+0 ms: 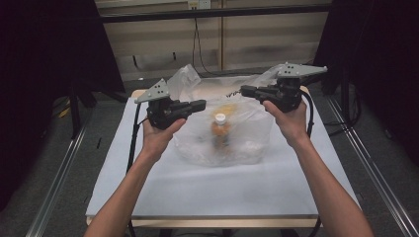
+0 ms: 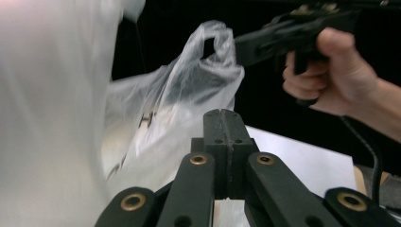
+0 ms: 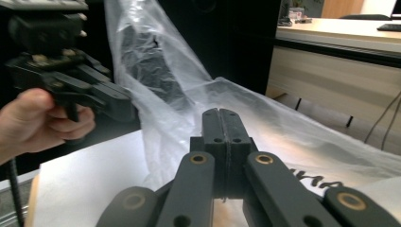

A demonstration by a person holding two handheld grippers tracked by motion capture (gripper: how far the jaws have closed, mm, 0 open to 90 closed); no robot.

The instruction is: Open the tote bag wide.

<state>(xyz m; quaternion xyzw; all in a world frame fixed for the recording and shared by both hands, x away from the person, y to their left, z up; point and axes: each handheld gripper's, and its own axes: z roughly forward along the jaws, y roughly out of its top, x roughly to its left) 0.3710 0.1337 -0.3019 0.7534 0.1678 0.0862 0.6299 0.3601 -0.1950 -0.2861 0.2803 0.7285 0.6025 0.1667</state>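
Both hand-held grippers — left [image 1: 200, 104], right [image 1: 245, 90] — are clamped shut on the plastic bag's [image 1: 247, 133] handles above the table [image 1: 163, 192]; if thin film slips, the bottle [image 1: 220, 129] inside drops.

The table [image 1: 207, 192] is viewed from above and behind the person, looking forward and down. Each gripper camera is carried close behind its own closed jaws, facing inward. The clear plastic bag [image 1: 232, 133] [image 2: 179, 94] [image 3: 156, 61] toward 12 o'clock is shared by all views.
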